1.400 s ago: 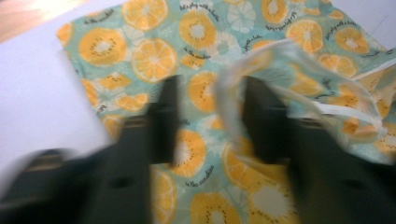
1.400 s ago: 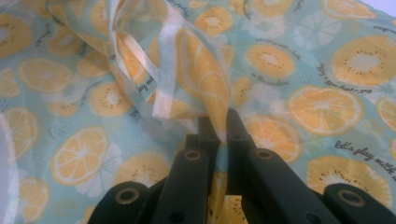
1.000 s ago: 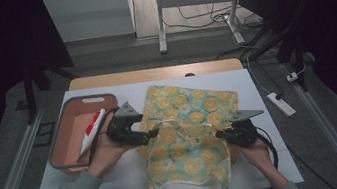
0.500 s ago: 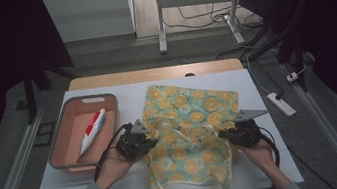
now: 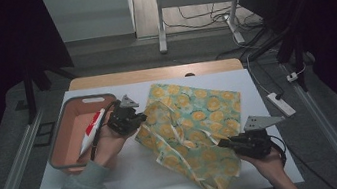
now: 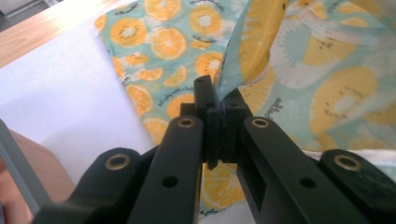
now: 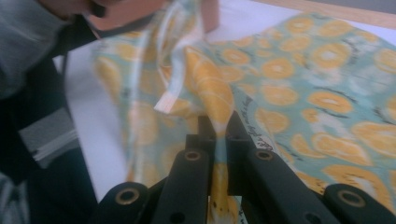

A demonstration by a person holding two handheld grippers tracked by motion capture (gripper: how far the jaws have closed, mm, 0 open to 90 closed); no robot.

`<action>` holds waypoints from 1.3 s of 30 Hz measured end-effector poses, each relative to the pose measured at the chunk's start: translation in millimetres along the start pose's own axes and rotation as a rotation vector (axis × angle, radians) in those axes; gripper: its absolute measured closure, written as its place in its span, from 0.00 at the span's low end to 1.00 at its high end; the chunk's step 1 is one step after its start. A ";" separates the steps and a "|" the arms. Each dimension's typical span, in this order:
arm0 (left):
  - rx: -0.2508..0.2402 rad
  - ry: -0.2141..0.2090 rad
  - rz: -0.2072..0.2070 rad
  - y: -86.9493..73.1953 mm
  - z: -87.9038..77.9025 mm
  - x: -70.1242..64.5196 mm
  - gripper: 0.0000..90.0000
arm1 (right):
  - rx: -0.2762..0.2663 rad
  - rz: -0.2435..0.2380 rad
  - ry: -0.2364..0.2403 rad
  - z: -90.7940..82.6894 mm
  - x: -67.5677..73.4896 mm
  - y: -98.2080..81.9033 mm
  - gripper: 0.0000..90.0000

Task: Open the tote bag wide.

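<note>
Lying across the middle of a white worktop (image 5: pixel 134 180), a thin cloth (image 5: pixel 195 120) printed with orange slices on pale green is seen from the high view, partly gathered and lifted at two places. Its far right part is spread flat, while its near and left parts are rumpled into folds. The left tool (image 5: pixel 132 117) is clenched on the cloth's left edge, and in the left gripper view the jaws are shown pressed together with a raised flap of fabric (image 6: pixel 243 60) pinched between them. The right tool (image 5: pixel 225 142) is clenched on the near right part of the cloth, and in the right gripper view a ridge of fabric (image 7: pixel 210 98) is drawn up into the closed jaws. A salmon-coloured tray (image 5: pixel 64 140) is set just left of the cloth, with a red and white tube (image 5: pixel 90 132) lying in it.

The cloth is judged to be light, soft and limp: no shape is kept by it, and any part not supported is expected to sag and crease. A thin white hem or strap (image 7: pixel 168 100) is seen along one fold. The surface is not thought slippery or fragile, but a single layer can be slid out of a shallow pinch. A hold is best taken at an edge or corner, deep enough that the hem is caught, with both tools well apart so the fabric can be drawn taut between them.
</note>
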State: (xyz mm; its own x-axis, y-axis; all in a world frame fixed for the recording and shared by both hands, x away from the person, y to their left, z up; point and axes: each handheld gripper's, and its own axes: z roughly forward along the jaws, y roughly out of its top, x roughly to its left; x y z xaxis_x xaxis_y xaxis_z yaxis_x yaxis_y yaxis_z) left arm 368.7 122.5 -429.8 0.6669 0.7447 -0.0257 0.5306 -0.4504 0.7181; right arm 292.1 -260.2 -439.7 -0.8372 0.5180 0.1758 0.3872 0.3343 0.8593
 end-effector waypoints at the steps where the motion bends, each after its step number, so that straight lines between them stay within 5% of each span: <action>1: -0.001 0.000 -0.003 1.9 1.9 1.8 0.98 | -0.002 -0.002 0.006 0.4 1.1 0.8 0.99; 9: -0.009 0.011 0.005 13.4 11.5 5.0 0.98 | -0.019 -0.020 0.096 3.6 21.7 6.8 0.99; 12: -0.005 0.002 0.010 11.3 11.3 3.7 0.98 | 0.011 -0.072 0.061 7.7 25.7 6.4 0.99; 20: 0.019 -0.043 0.019 2.3 12.5 -1.1 0.98 | 0.111 -0.104 -0.130 23.9 0.7 -4.6 0.99; 27: 0.119 -0.042 0.039 2.6 45.5 -7.4 0.96 | 0.204 0.029 -0.191 52.1 -46.9 -26.2 0.98; 31: 0.147 -0.048 0.045 -0.4 54.8 -8.3 0.84 | 0.229 0.035 -0.197 54.0 -50.1 -32.2 0.97; 34: 0.099 -0.062 0.031 -2.4 41.2 -5.9 0.64 | 0.227 0.040 -0.201 52.1 -49.6 -33.0 0.94; 39: -0.058 -0.069 0.000 -7.6 -9.0 -3.7 0.48 | 0.209 0.062 -0.204 43.3 -53.5 -31.1 0.79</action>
State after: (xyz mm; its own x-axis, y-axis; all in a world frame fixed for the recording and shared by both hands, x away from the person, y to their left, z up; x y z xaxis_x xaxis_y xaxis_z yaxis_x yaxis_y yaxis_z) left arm 357.4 127.5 -428.9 0.7024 0.7082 -0.0717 0.5004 -0.4195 0.7574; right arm 341.6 -264.2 -496.6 -0.7227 0.6830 0.1061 0.5239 0.4411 0.7287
